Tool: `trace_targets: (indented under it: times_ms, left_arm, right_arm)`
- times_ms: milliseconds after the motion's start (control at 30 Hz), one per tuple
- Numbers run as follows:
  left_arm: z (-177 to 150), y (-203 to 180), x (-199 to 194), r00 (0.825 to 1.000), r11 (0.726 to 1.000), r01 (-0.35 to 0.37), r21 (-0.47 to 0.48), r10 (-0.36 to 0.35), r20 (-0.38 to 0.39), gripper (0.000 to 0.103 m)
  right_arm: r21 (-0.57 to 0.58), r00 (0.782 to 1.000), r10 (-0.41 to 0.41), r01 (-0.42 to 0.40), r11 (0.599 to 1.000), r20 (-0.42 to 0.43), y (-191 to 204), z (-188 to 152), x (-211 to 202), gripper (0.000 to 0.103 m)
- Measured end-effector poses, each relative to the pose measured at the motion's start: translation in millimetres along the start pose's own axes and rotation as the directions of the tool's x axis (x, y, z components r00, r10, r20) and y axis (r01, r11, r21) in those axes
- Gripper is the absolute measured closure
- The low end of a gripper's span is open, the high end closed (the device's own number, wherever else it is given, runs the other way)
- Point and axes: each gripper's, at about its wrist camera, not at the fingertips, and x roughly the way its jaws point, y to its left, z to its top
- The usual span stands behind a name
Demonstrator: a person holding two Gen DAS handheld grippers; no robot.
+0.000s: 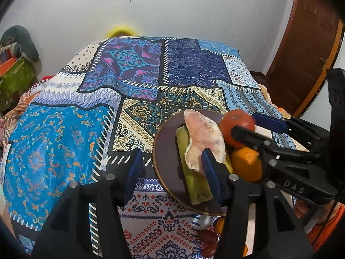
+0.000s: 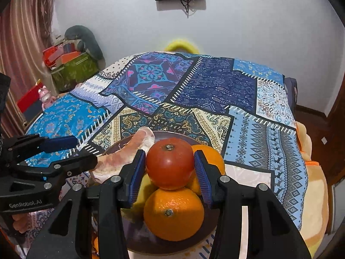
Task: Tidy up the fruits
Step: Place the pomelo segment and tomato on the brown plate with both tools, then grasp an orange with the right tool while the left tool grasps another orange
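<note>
A dark round plate (image 1: 165, 151) sits on the patterned tablecloth. On it lie a green stalk (image 1: 194, 181), a pink peeled fruit segment (image 1: 203, 136) and oranges (image 2: 173, 212). My right gripper (image 2: 170, 164) is shut on a red tomato (image 2: 170, 163) and holds it on top of the oranges; it shows in the left wrist view (image 1: 238, 127) too. My left gripper (image 1: 170, 172) is open and empty at the plate's near left rim, its right finger beside the pink segment; it also shows in the right wrist view (image 2: 64, 149).
Small dark red fruits (image 1: 208, 240) and an orange lie near the table's front edge below the plate. A wooden door (image 1: 301, 49) stands at the right. Boxes and cushions (image 2: 71, 62) are stacked at the far left beside the table.
</note>
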Motion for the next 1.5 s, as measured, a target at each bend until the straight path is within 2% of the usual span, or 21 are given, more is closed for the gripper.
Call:
trace_targets:
  times_ms: [333, 700, 867, 1033, 1233, 1400, 1500]
  left_arm:
    - [-4.8, 2.6, -23.5, 0.999, 0.999, -0.032, -0.003, 0.032, 0.022, 0.045]
    - [-19.4, -8.3, -86.8, 0.995, 0.998, -0.053, 0.022, 0.051, 0.082, 0.043]
    - [-35.5, -14.7, -116.5, 0.994, 0.998, -0.049, 0.028, 0.046, 0.098, 0.042]
    - [-54.1, -22.5, -140.0, 0.993, 0.998, -0.054, 0.038, 0.05, 0.111, 0.036]
    - [-77.2, -22.8, -144.9, 0.995, 0.997, -0.059, 0.048, 0.055, 0.082, 0.033]
    - [-95.5, -19.8, -131.0, 0.998, 0.997, -0.06, 0.045, 0.059, 0.021, 0.033]
    - [-105.4, -16.6, -119.5, 0.998, 0.997, -0.064, 0.047, 0.065, -0.012, 0.033]
  right_arm:
    - [-0.003, 1.0, -0.004, 0.004, 1.0, -0.012, 5.8, -5.6, -9.4, 0.054]
    - [0.014, 0.999, -0.024, 0.024, 1.0, 0.029, 18.9, -15.1, -66.8, 0.053]
    - [0.033, 0.999, -0.019, 0.018, 0.999, 0.04, 28.8, -29.9, -91.3, 0.05]
    - [0.046, 0.999, -0.013, 0.011, 0.999, 0.031, 37.7, -46.2, -106.2, 0.05]
    - [0.052, 1.0, -0.017, 0.018, 0.999, -0.005, 46.1, -67.6, -111.1, 0.048]
    - [0.015, 0.996, -0.026, 0.027, 1.0, -0.082, 57.4, -88.1, -93.3, 0.047]
    - [0.015, 0.992, 0.0, 0.002, 1.0, -0.126, 62.6, -97.9, -78.0, 0.047]
